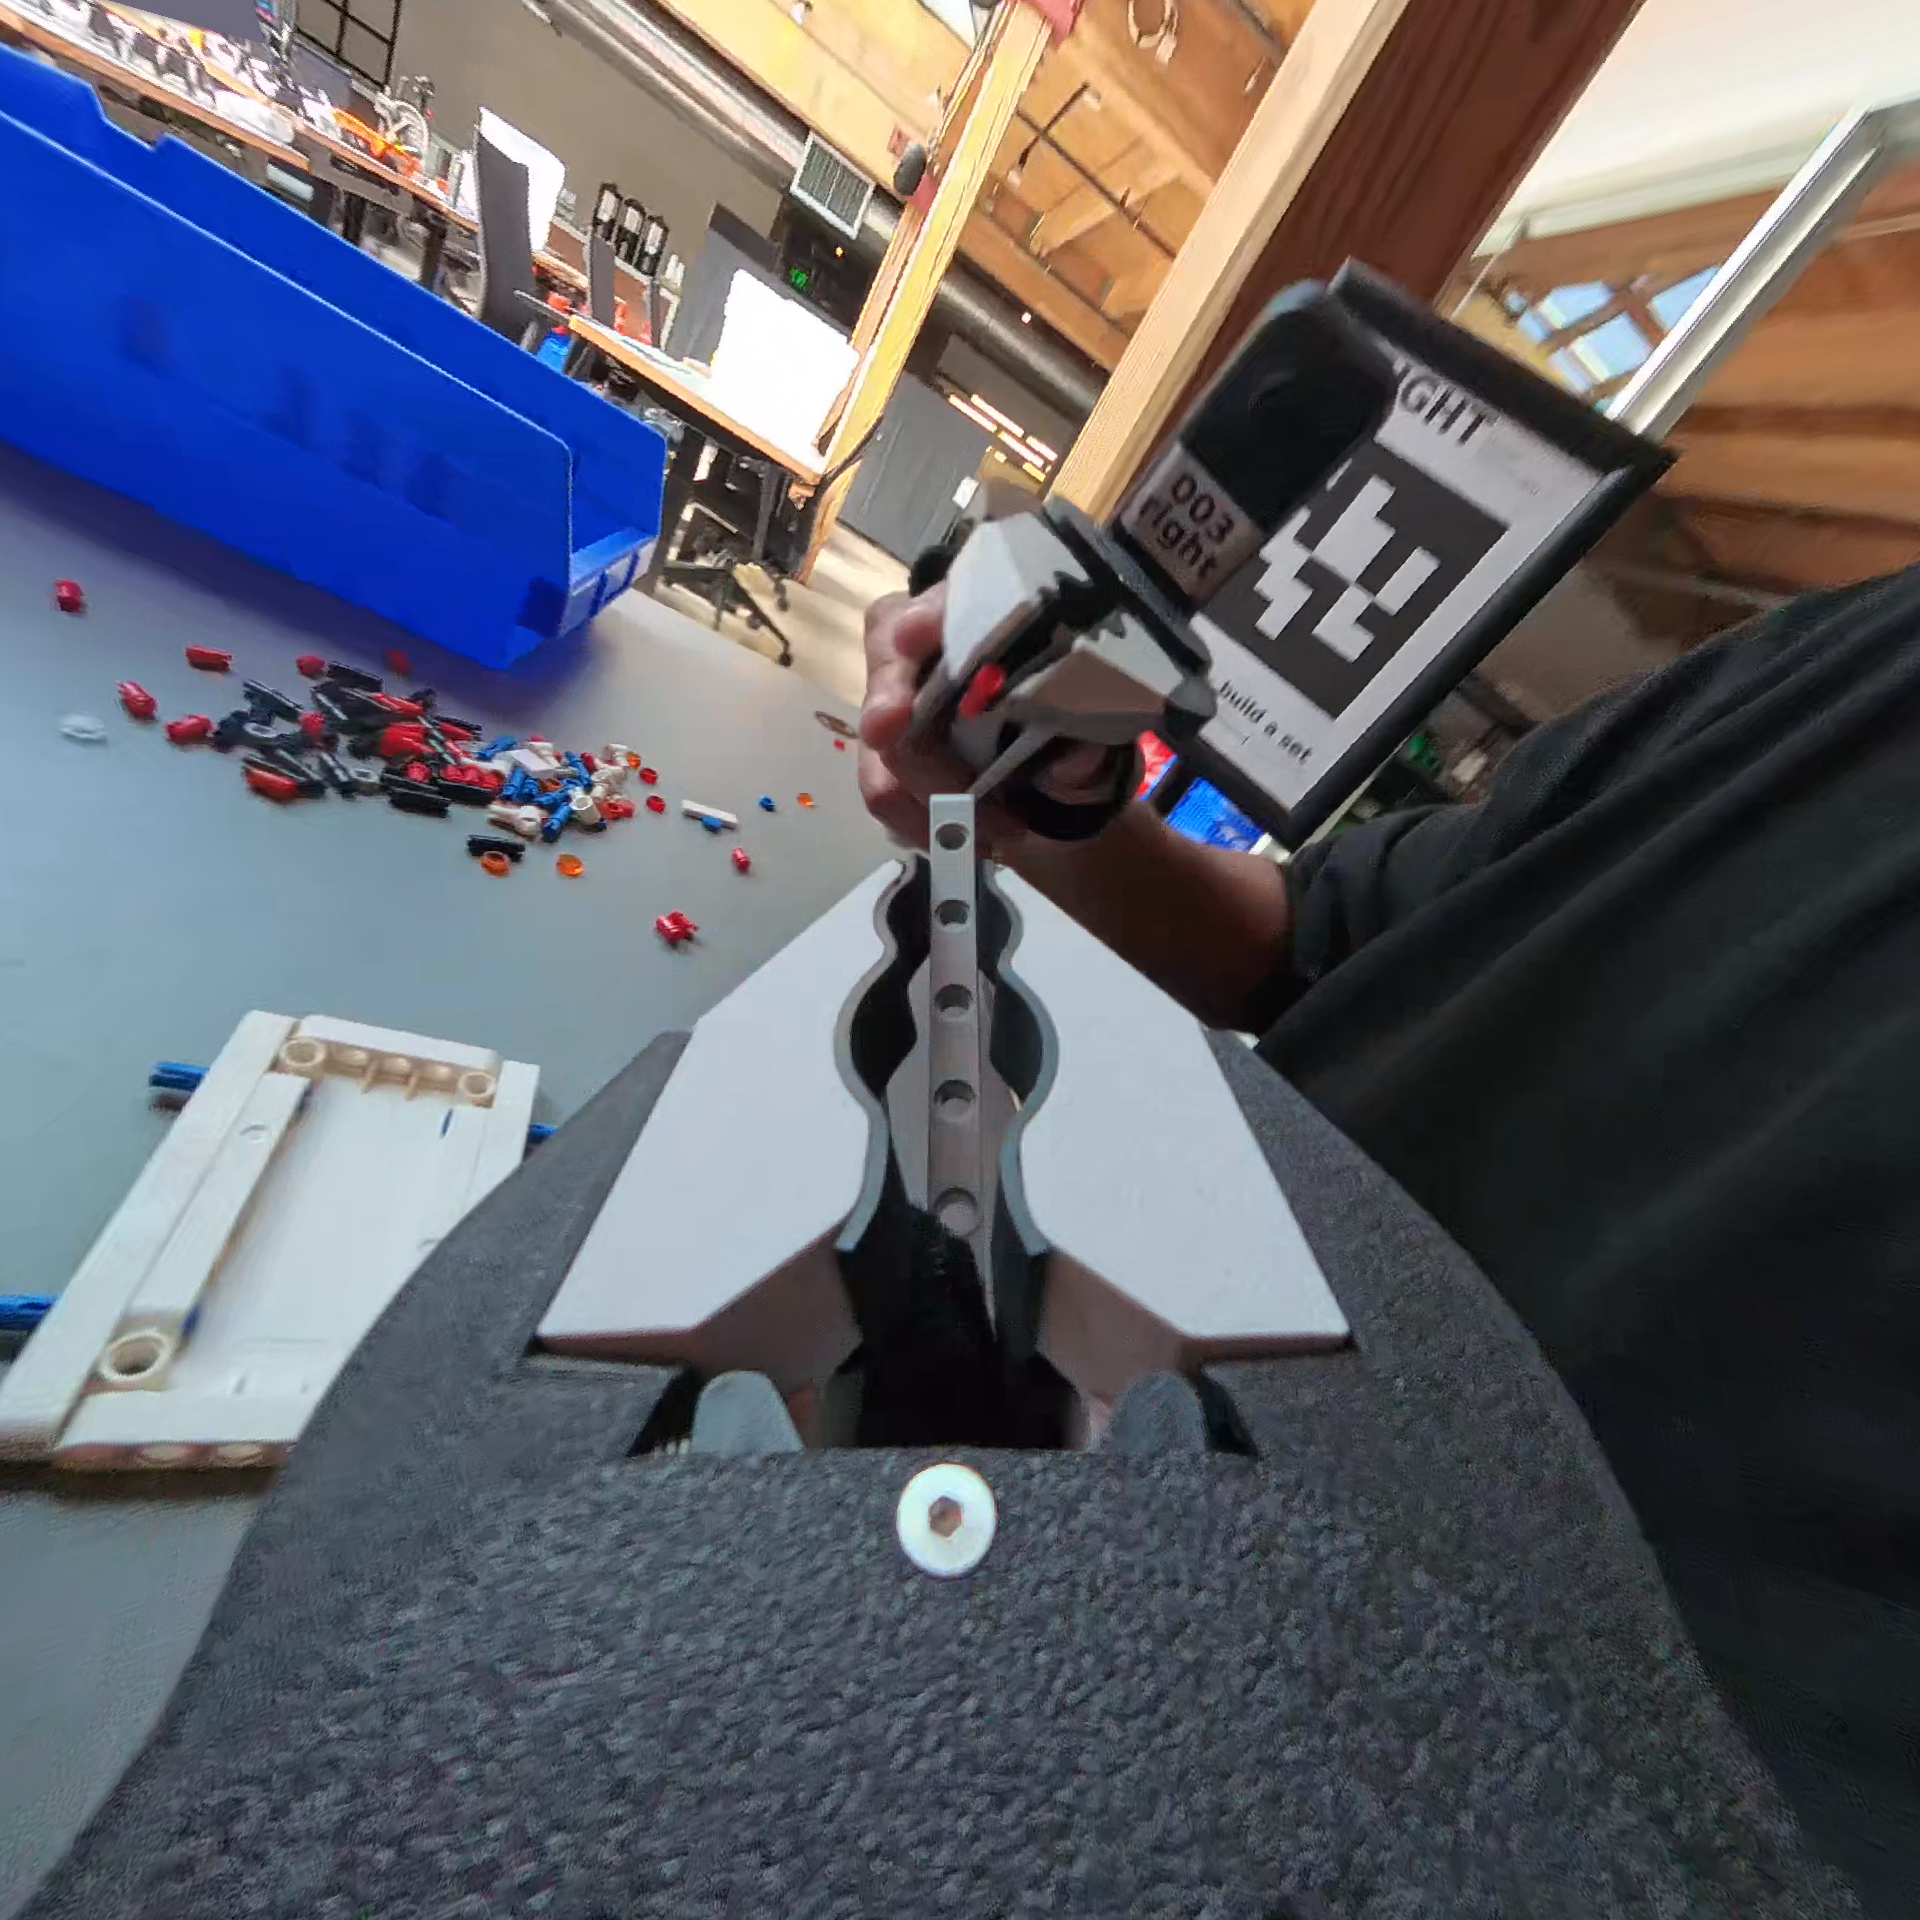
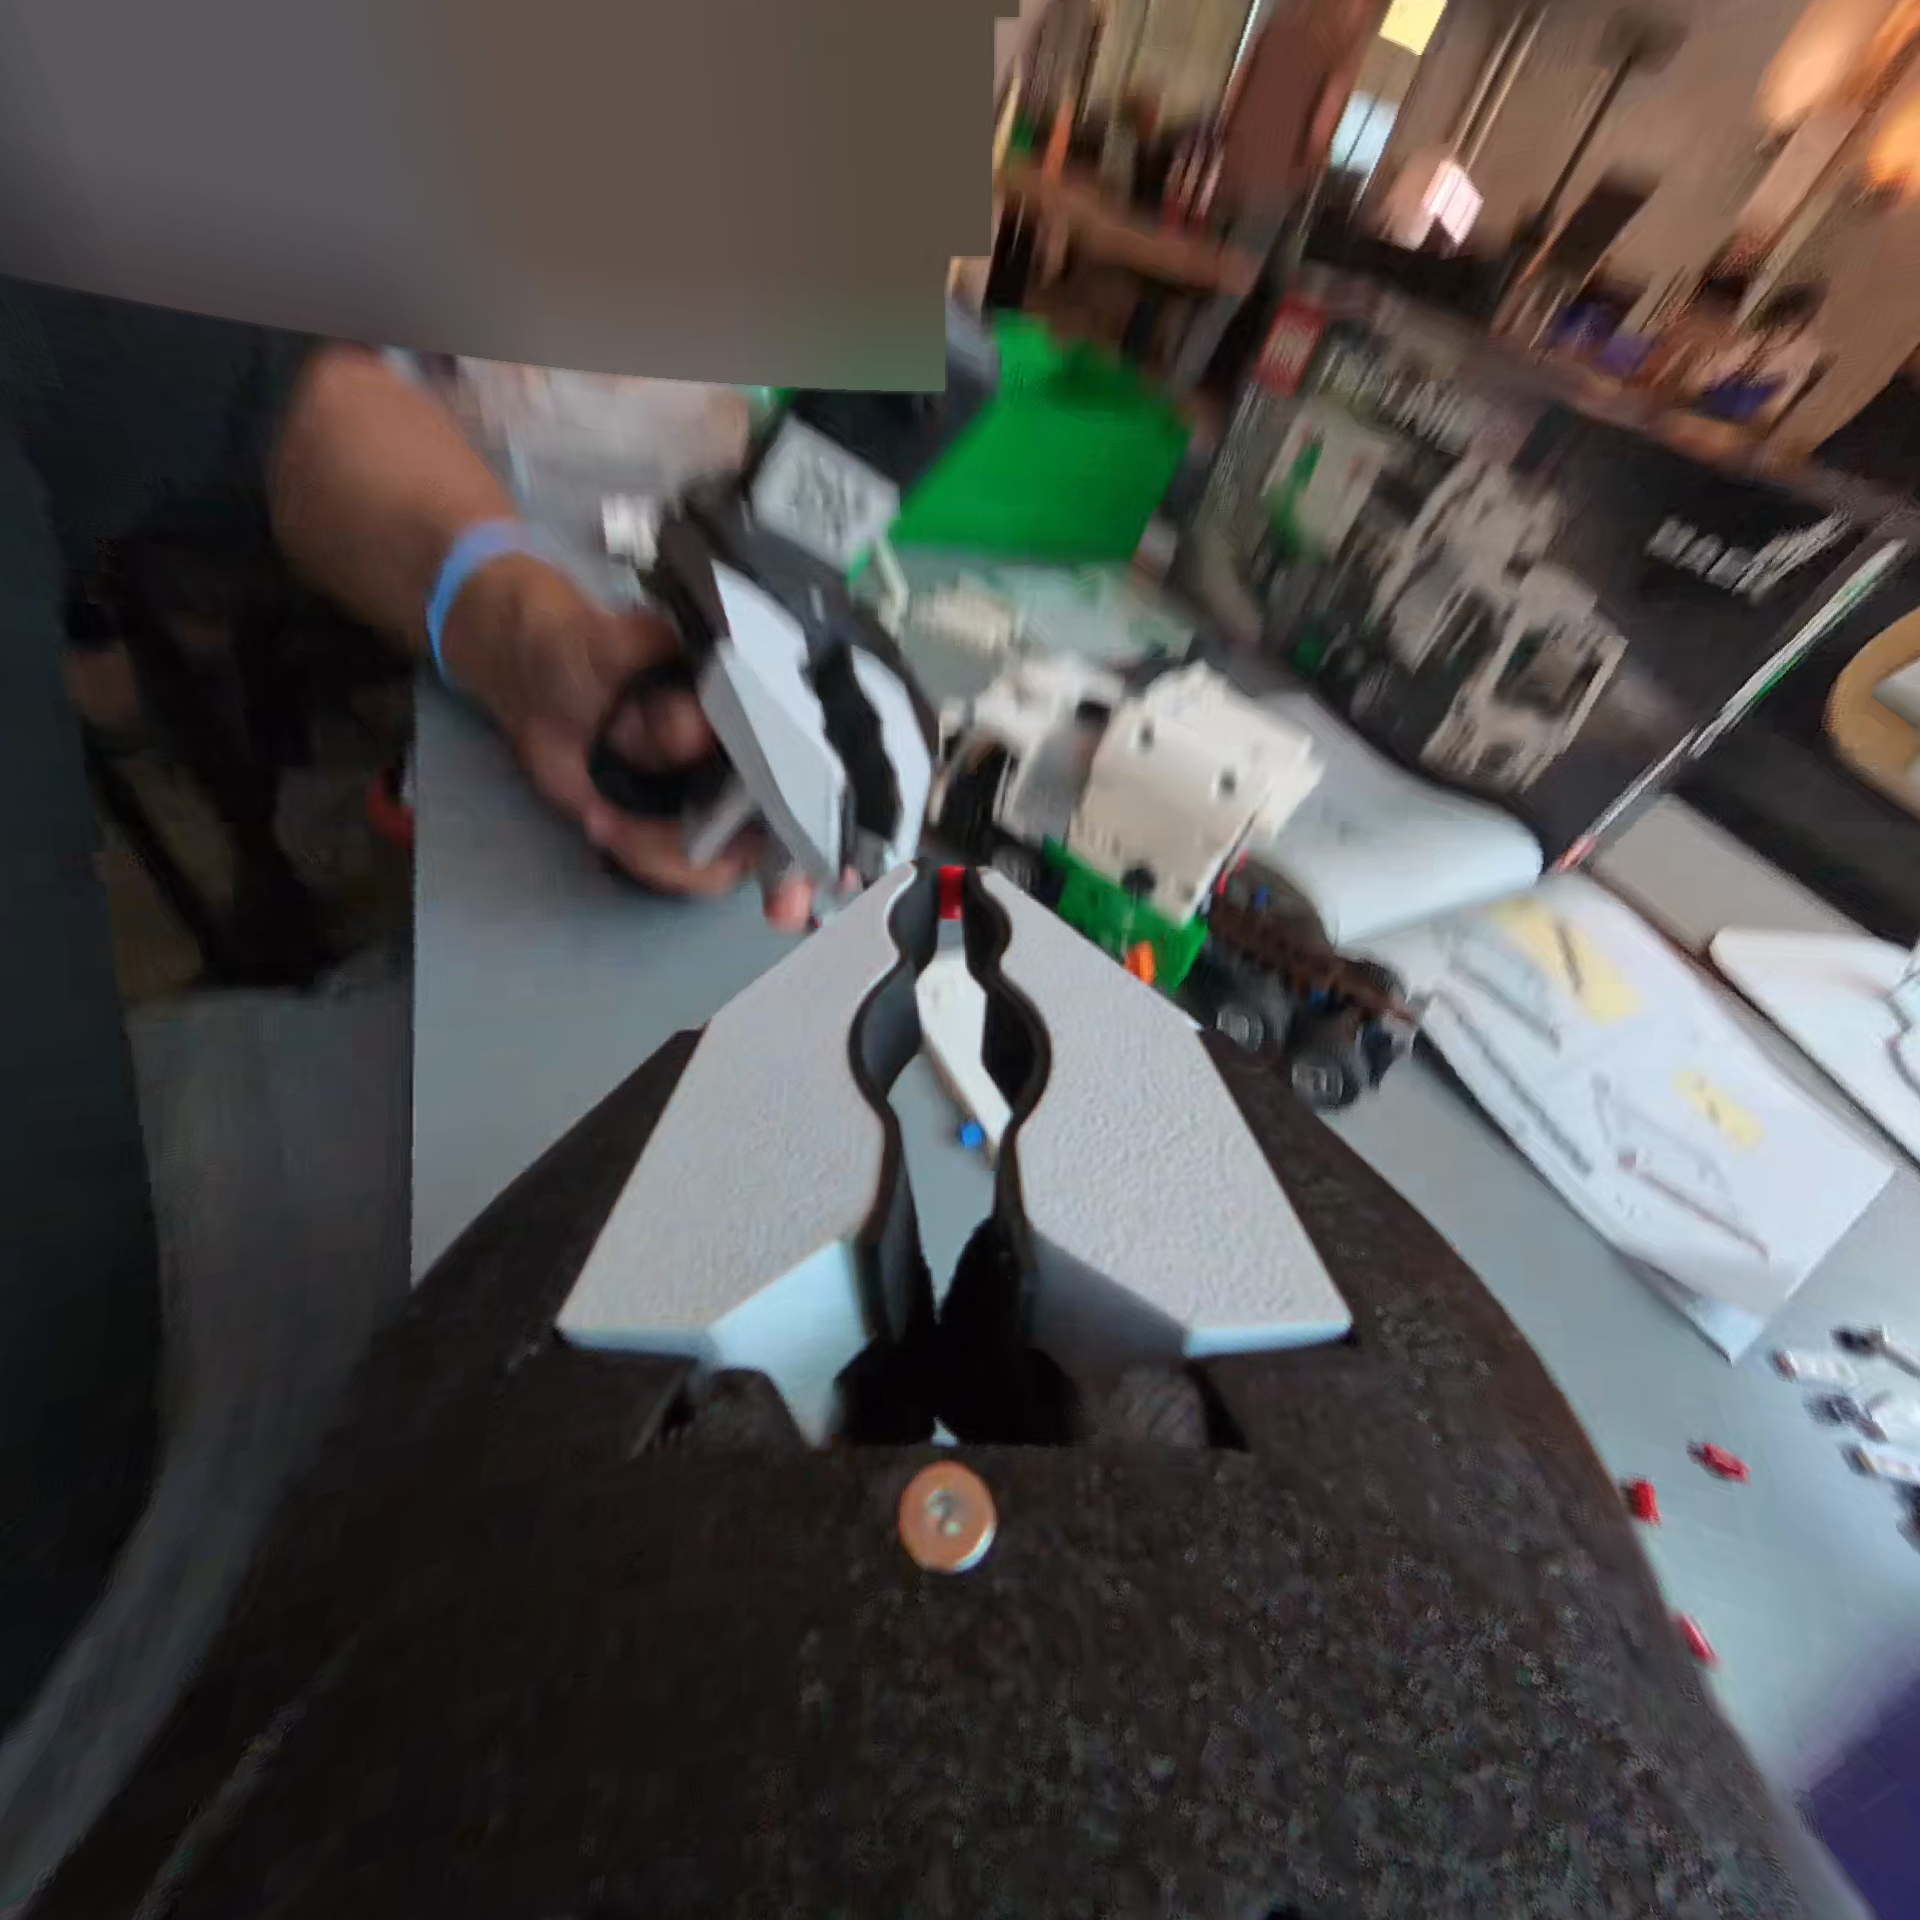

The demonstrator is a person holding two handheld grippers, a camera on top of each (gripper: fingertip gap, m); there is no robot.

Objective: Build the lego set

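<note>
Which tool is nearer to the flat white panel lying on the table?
Left. The left tool, shut on a grey beam, is just beside the panel. The right tool, shut on a red pin, is held up farther away.

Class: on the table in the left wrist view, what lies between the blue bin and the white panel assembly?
Left wrist view: a scatter of loose pieces, red, black, blue and white, between blue bin and white panel assembly.

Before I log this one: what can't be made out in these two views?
- Left view: beam's lower end, hidden between the left tongs' fingers.
- Left view: white panel, cut off by the left edge.
- Right view: truck and box, smeared by motion blur.
- Right view: red pin in the right tongs, too small to type.
</note>
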